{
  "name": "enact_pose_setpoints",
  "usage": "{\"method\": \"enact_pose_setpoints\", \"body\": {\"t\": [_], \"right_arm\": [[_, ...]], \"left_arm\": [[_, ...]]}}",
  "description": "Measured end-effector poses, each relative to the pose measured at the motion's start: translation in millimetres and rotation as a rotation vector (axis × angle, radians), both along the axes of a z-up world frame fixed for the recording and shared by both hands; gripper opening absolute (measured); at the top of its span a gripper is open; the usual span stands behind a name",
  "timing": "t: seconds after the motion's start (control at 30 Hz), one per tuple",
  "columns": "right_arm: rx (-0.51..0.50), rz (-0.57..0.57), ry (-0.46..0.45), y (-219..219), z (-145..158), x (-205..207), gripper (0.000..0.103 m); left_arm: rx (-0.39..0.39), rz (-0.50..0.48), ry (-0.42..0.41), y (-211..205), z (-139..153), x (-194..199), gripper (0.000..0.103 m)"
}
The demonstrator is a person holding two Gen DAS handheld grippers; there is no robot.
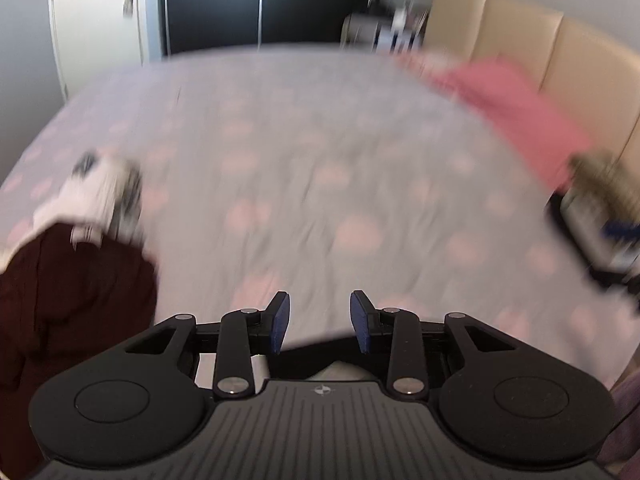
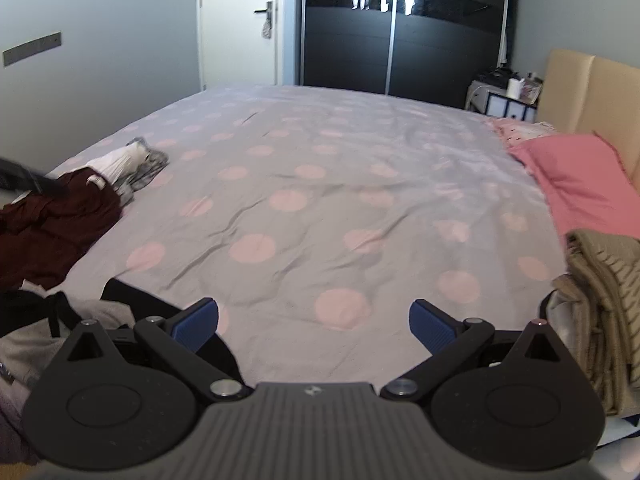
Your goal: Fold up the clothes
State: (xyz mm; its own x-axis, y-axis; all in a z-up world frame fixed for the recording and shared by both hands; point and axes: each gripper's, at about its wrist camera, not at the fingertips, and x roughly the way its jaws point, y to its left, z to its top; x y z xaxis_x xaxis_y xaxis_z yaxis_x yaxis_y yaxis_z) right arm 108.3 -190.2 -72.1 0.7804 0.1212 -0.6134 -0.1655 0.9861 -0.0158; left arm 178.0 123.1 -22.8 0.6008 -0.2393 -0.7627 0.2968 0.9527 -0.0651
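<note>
You held both grippers empty over the spotted bed (image 2: 320,184): left gripper (image 1: 319,322) part open, right gripper (image 2: 314,326) wide apart. The unfolded maroon garment (image 2: 52,220), seemingly next, lay left, needing a reach

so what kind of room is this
A bedroom, most likely: a wide bed under a polka-dot sheet, a padded headboard with a pink pillow at one end, and a dark sliding-door wardrobe beyond.

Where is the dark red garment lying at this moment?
The dark red garment lies at the left edge of the bed in both views, touching the white and grey clothes behind it.
</note>
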Motion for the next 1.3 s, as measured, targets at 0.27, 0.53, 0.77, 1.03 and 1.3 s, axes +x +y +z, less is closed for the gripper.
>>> {"method": "enact_pose_setpoints", "body": {"t": [0.27, 0.53, 0.77, 1.03, 1.3], "right_arm": [[0.043, 0.047, 0.096, 11.8, -30.7, 11.1, 0.102], [0.034, 0.057, 0.125, 20.0, -36.6, 14.1, 0.102], [0.014, 0.096, 0.129, 30.6, -37.6, 14.7, 0.102], [-0.039, 0.136, 0.107, 41.9, -37.7, 11.6, 0.102], [-0.055, 0.139, 0.091, 39.5, -35.7, 8.2, 0.102]], "left_arm": [[0.128, 0.021, 0.127, 46.9, -66.1, -12.3, 0.043], [0.241, -0.041, 0.226, 82.4, -98.2, -38.0, 0.050], [0.224, 0.034, 0.282, 119.2, -108.6, -52.2, 0.041], [0.178, 0.023, 0.258, 104.1, -79.8, -71.9, 0.005], [-0.044, -0.151, 0.186, 56.5, -41.0, -76.7, 0.000]]}}
